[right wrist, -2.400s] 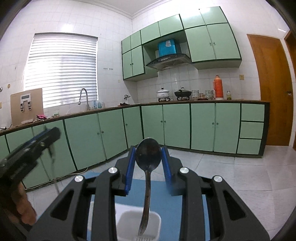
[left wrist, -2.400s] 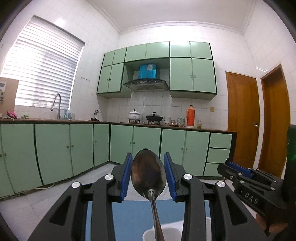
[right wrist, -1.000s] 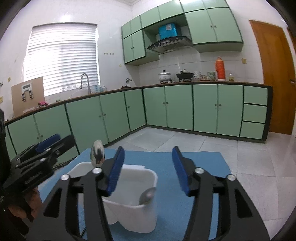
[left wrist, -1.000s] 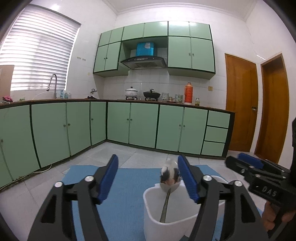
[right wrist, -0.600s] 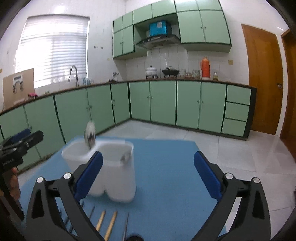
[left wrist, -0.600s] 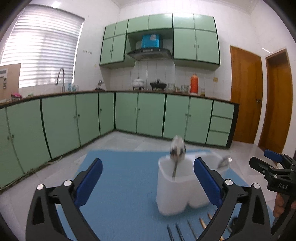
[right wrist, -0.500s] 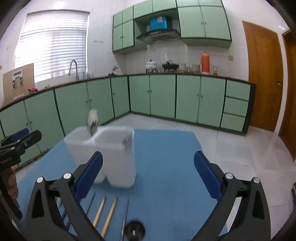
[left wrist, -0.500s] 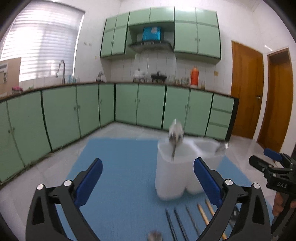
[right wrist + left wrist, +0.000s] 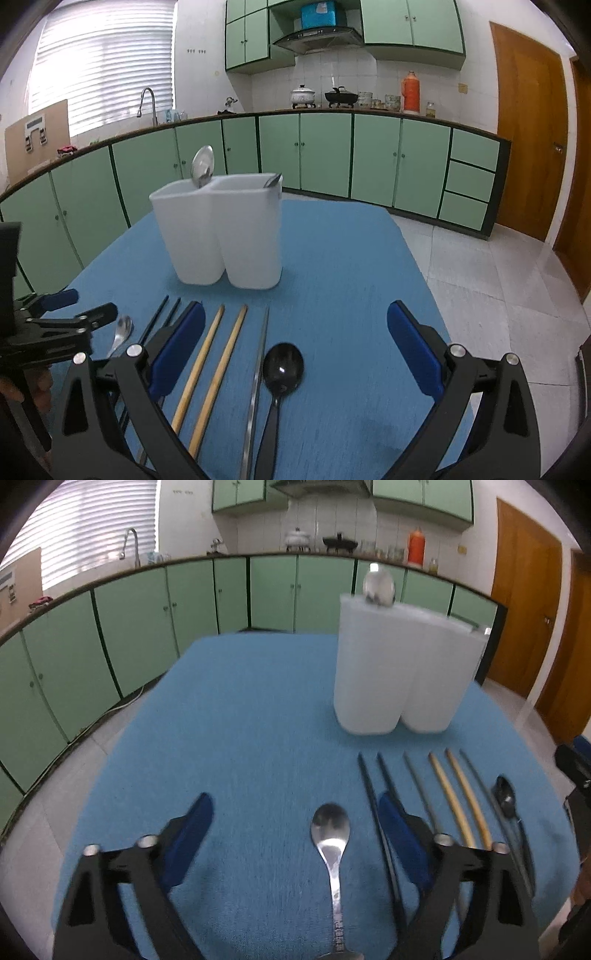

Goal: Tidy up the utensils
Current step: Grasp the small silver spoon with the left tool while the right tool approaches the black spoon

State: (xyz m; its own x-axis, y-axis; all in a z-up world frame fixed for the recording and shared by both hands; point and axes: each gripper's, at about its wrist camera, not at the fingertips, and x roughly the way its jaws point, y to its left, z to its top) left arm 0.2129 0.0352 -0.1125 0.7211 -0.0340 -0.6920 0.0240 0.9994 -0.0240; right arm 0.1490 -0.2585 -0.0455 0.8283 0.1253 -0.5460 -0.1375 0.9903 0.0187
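Blue mat (image 9: 343, 258): right half bare; utensils crowd near-left edge.

Almost nothing legible shows in either view. The silver metal spoon (image 9: 331, 843) lying at the lower centre of the left wrist view carries small engraved characters low on its handle, too blurred to read. The brown cardboard box (image 9: 36, 136) at the left edge of the right wrist view bears a printed label, also unreadable.
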